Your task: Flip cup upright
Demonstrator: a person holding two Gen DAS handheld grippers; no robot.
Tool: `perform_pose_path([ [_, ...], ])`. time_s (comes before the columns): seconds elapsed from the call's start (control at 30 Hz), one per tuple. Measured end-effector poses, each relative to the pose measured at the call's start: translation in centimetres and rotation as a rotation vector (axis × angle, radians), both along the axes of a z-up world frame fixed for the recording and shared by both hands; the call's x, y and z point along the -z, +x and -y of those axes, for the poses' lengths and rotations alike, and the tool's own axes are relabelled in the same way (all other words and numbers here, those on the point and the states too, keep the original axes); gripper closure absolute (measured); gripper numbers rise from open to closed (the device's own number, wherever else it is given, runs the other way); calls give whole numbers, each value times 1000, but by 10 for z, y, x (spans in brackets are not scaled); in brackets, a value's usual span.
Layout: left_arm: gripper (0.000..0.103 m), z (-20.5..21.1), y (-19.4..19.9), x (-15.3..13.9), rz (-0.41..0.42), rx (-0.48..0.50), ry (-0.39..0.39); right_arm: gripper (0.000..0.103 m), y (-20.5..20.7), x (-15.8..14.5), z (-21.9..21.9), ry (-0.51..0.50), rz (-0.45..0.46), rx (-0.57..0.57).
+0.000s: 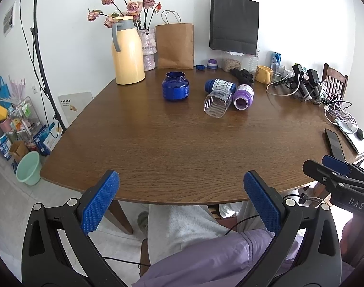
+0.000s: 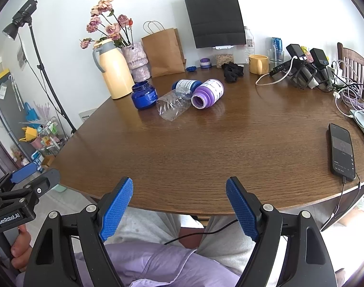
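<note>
Two tongs low at the near bench (image 1: pixel 158 148) edge, both idle. Left tongs (image 1: pixel 182 179) spread wide, blue ribbed pads (image 1: pixel 99 203) well apart, nothing between them but bare wood. Right tongs (image 2: pixel 179 184) likewise gaping, gripping nothing.

Out past mid-bench, well clear of both tongs: cup (image 1: pixel 215 106), down on its side. Clear, thin plastic, ribbed in rings along the wall, wood grain showing straight through. Wide open mouth turned towards the near edge and a touch left; far end tucked in among two toppled bottles. Looks empty.

Crowding it: blue bottle (image 1: pixel 220 85) with a white label, lying just behind and seemingly touching the far end. Purple bottle (image 1: pixel 243 95) on its side too, uncapped mouth facing this way, pressed close along the cup's right flank. Left of the cluster, a little apart, a blue jar (image 1: pixel 175 86) standing upright, lid off.

From the right wrist view, same picture: cup between jar and purple bottle, mouth angled down-left.

Farther back, by the wall: yellow flask (image 1: pixel 128 52) and yellow mug (image 1: pixel 263 74), both upright. Off to the right near the edge, a dark phone (image 2: pixel 342 153) flat on the bench, cable plugged in.
</note>
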State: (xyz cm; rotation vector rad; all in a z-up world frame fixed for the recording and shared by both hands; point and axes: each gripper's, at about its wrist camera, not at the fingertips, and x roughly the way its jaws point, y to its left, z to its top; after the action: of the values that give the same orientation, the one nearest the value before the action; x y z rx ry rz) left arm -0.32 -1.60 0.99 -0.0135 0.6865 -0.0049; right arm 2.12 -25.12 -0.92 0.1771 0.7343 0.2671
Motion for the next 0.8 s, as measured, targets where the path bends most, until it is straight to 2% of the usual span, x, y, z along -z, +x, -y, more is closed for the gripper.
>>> perform_pose_path([
  [0.8, 0, -1, 0, 5, -10, -9, 12, 19, 1, 2, -1, -9, 0, -4],
])
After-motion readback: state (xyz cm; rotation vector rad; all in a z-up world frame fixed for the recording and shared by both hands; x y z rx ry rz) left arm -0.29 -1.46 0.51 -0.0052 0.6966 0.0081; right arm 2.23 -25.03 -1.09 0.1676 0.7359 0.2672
